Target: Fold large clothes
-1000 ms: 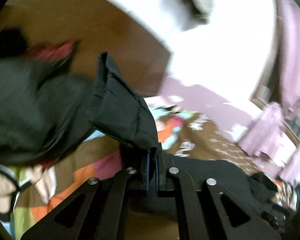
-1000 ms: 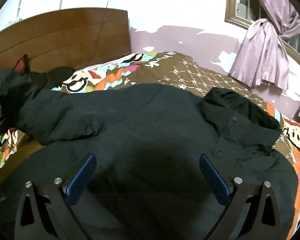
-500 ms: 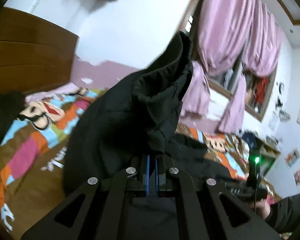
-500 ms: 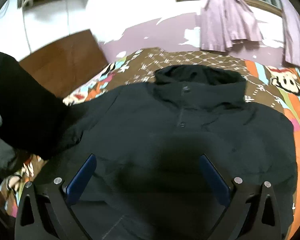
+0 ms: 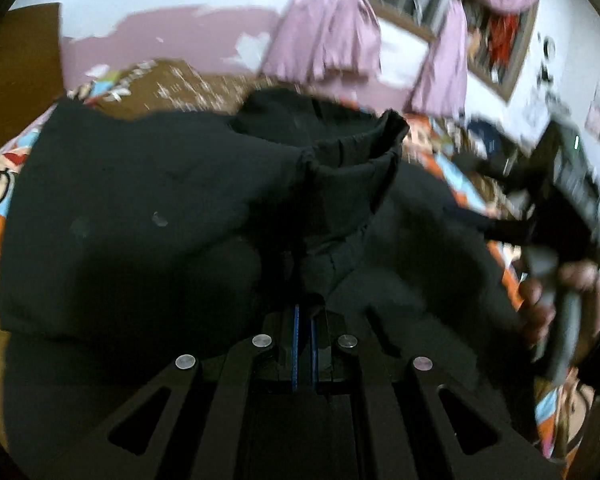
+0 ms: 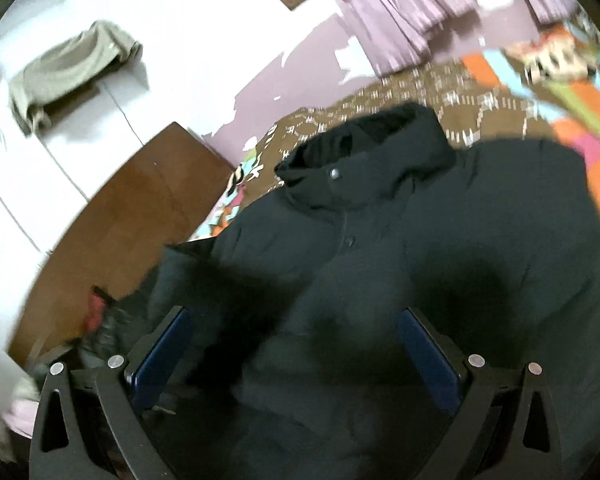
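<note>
- While the jacket (image 6: pixel 440 272) is spread front-up across the patterned bed (image 6: pixel 440 100), its collar (image 6: pixel 364 148) is turned toward the far edge, near the wall.
- A sleeve cuff (image 5: pixel 356 176) is pinched in the left claw (image 5: pixel 303 320), whose blue pads are pressed together on the cloth, and the sleeve is draped over the jacket's body.
- The right claw (image 6: pixel 296 344) is held wide above the jacket, with nothing between its fingers.
- The right claw is seen gripped by a hand (image 5: pixel 564 300) in the left view.
- A wooden headboard (image 6: pixel 140 216) is seen at the bed's left edge.
</note>
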Available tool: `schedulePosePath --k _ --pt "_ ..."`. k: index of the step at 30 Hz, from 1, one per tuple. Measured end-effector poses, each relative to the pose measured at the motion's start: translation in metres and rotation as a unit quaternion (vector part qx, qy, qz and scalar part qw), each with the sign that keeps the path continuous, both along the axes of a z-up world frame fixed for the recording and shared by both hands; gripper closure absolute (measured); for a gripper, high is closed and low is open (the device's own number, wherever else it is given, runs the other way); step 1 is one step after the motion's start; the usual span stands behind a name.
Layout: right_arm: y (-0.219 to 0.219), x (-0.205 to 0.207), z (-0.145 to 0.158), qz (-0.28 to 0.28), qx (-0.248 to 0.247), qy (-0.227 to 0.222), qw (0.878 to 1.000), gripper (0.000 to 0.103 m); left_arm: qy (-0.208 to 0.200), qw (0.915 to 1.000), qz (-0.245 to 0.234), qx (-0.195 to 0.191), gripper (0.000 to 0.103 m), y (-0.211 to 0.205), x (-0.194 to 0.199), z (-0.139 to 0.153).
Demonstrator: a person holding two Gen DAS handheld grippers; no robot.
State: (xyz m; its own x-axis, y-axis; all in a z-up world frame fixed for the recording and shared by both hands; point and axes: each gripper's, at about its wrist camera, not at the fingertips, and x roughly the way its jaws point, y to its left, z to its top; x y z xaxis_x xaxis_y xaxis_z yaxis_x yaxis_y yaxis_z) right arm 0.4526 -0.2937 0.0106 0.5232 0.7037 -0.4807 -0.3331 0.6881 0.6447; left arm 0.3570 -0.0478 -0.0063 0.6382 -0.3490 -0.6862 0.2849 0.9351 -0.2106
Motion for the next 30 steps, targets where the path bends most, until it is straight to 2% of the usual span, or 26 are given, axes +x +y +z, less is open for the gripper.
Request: schedulePosePath --k 2,5,8,9,10,12,14,16,17,18,21,24,26,28,30 --pt "-0.004 0.002 -0.009 0.011 0.022 0.027 0.999 0.0 0.013 0.9996 -0.014 0.019 0.101 -0.017 0.003 -0.012" --pt "-0.004 0.007 -0.026 0.024 0.053 0.084 0.995 0.0 0.01 0.998 -0.03 0.055 0.101 -0.035 0.003 -0.023" --pt "-0.005 0.008 -0.034 0.024 0.065 0.106 0.992 0.001 -0.002 0.9951 -0.045 0.088 0.101 -0.049 0.002 -0.03" --pt "-0.006 0.008 -0.035 0.024 0.068 0.111 0.991 0.01 -0.004 0.9945 -0.049 0.093 0.101 -0.048 0.001 -0.035" --pt "-0.006 0.009 -0.035 0.024 0.067 0.117 0.991 0.025 -0.006 0.9938 -0.055 0.097 0.101 -0.05 0.001 -0.04" --pt "-0.006 0.009 -0.035 0.021 0.058 0.123 0.99 0.045 -0.007 0.9923 -0.065 0.105 0.101 -0.057 -0.001 -0.045" --pt "-0.007 0.006 -0.034 0.019 0.056 0.127 0.99 0.053 -0.006 0.9913 -0.07 0.111 0.101 -0.059 0.001 -0.048" --pt "-0.009 0.003 -0.035 0.011 0.046 0.126 0.991 0.075 0.0 0.992 -0.072 0.104 0.101 -0.059 0.004 -0.051" --pt "-0.01 0.003 -0.036 0.011 0.044 0.126 0.991 0.08 0.002 0.9926 -0.071 0.098 0.101 -0.057 0.005 -0.051" --pt "-0.012 0.001 -0.036 0.007 0.041 0.125 0.991 0.09 0.005 0.9931 -0.072 0.093 0.1 -0.056 0.005 -0.05" --pt "-0.016 -0.003 -0.033 0.001 0.033 0.113 0.993 0.096 0.006 0.9935 -0.08 0.081 0.095 -0.055 0.003 -0.044" --pt "-0.018 -0.013 -0.015 -0.011 0.023 0.069 0.997 0.097 0.004 0.9929 -0.09 0.078 0.085 -0.058 -0.006 -0.036" --pt "-0.026 -0.021 0.0 -0.027 0.016 0.034 0.999 0.098 0.005 0.9935 -0.098 0.058 0.058 -0.056 -0.013 -0.03" --pt "-0.041 -0.03 0.016 -0.052 0.006 -0.002 0.999 0.098 0.005 0.9945 -0.102 0.023 0.052 -0.051 -0.019 -0.023" --pt "-0.053 -0.037 0.03 -0.081 -0.01 -0.035 0.996 0.098 0.002 0.9951 -0.098 0.008 0.05 -0.046 -0.021 -0.015"
